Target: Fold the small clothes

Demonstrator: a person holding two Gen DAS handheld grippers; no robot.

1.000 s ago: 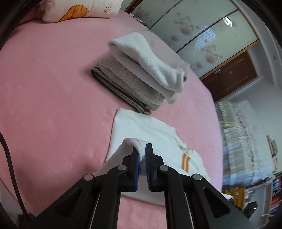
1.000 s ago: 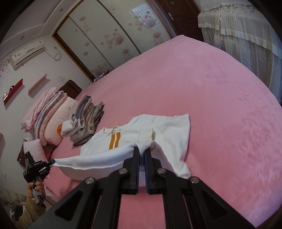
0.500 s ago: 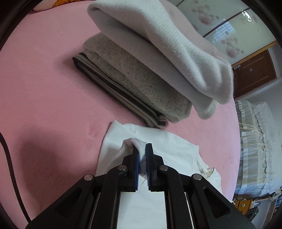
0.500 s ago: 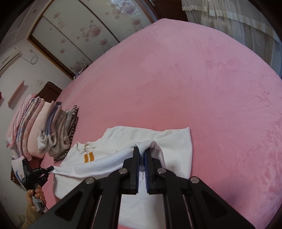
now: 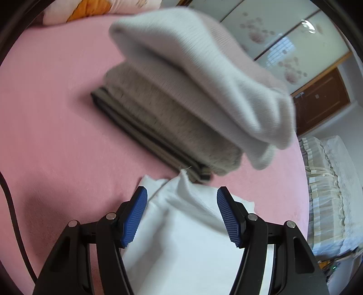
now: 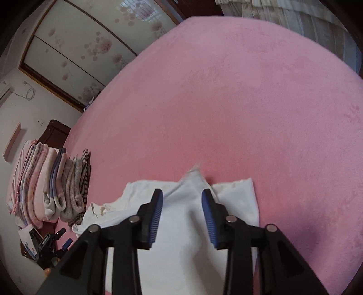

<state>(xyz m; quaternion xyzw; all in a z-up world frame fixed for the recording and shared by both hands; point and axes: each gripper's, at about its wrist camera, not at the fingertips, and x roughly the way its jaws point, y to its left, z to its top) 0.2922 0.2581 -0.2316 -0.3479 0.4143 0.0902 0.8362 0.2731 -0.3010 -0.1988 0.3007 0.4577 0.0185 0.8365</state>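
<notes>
A small white garment (image 5: 190,233) lies folded over on the pink bed. My left gripper (image 5: 181,199) hangs over its far edge, and its jaws are opening; a peaked corner of the cloth rises between the blue pads, free of both. In the right wrist view the same white garment (image 6: 186,227) spreads under my right gripper (image 6: 181,199), whose jaws are also opening. A raised corner of cloth stands between its pads, loose. The left gripper (image 6: 53,244) shows small at the lower left of that view.
A stack of folded clothes (image 5: 181,102) topped by a pale grey knit sits just beyond the white garment. It also appears as the stack of folded clothes (image 6: 65,186) beside folded pink blankets (image 6: 29,188). Pink bedding (image 6: 238,102) stretches far and right. A pillow (image 5: 102,9) lies at the top.
Both grippers carried the cloth's edge forward and down over the garment, then let go. Their jaws were shut on the fabric before and now stand apart with the corners dropped.
</notes>
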